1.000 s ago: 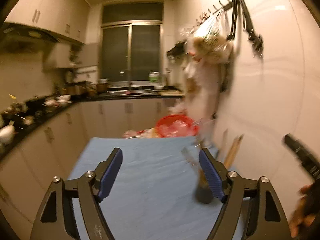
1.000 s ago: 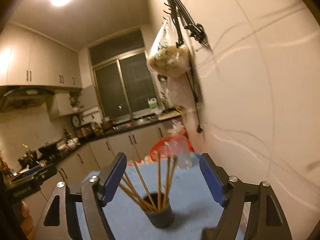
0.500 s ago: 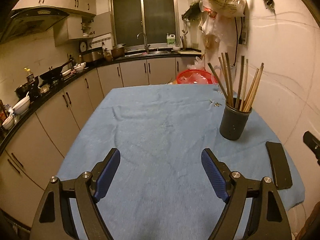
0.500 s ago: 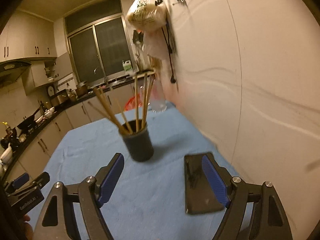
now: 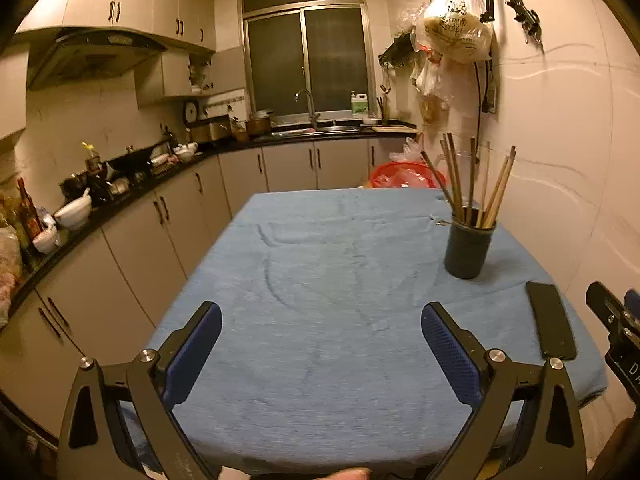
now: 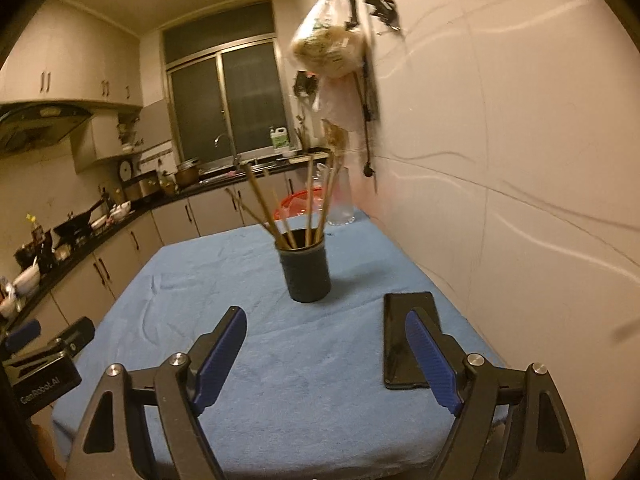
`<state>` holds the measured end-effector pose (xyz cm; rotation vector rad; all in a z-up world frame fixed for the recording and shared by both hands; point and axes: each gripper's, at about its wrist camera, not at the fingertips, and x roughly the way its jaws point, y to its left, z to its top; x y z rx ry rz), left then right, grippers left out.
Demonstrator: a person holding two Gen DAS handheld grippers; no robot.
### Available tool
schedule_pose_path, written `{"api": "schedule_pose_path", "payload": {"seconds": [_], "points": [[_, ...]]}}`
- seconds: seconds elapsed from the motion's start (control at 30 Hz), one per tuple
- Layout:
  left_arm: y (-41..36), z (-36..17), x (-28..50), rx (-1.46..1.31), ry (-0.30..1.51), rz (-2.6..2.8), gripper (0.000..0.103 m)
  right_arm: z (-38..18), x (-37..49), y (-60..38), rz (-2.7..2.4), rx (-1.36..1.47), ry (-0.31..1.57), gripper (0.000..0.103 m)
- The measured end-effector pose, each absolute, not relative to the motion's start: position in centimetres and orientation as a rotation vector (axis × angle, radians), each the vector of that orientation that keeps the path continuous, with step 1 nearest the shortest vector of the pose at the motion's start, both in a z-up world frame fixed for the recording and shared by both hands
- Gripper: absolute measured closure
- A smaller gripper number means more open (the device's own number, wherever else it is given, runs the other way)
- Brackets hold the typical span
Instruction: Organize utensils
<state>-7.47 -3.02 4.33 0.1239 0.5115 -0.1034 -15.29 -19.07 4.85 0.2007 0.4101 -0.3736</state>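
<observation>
Kitchen, warm dim light. Table (image 5: pixel 328 264) under a blue cloth (image 6: pixel 256 288), one long edge against the right-hand wall (image 5: pixel 560 168). Dark cup (image 5: pixel 467 249) stands upright on the cloth near that wall edge, about midway along it — holds a loose bunch of chopsticks (image 5: pixel 472 184), upright and splayed outward, tips above the rim. Black phone (image 6: pixel 404 340) lies flat on the cloth between the cup and the near edge, close to the wall side, apart from the cup. Left gripper (image 5: pixel 320 344) hangs over the near end of the table, jaws opening and spread wide, only bare cloth between the blue pads (image 5: pixel 192 352); cup is well ahead and off to its right. Right gripper (image 6: pixel 324 352) also over the near end, nearer the wall, jaws apart and empty; in its view the cup sits ahead of the gap and untouched, and the right-hand finger (image 6: pixel 430 364) overlaps the phone, contact not clear. Clear glass jar (image 6: pixel 341 200) at the far wall-side corner. Red basin (image 5: pixel 404 175) beyond the far edge. Plastic bag (image 5: pixel 456 28) hangs on wall hooks above. Counter (image 5: pixel 120 196) along the left, cluttered with bowls and bottles; sink and window (image 5: pixel 306 60) at the far end.
</observation>
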Motion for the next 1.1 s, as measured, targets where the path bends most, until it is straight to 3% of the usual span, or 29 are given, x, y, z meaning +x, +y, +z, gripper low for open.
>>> {"api": "schedule_pose_path", "payload": {"seconds": [1.1], "points": [[-2.2,3.2,-9.1,0.174,0.49,-0.036,0.003,4.9,-15.5,-18.1,-0.363,0.197,0.388,0.019]]}}
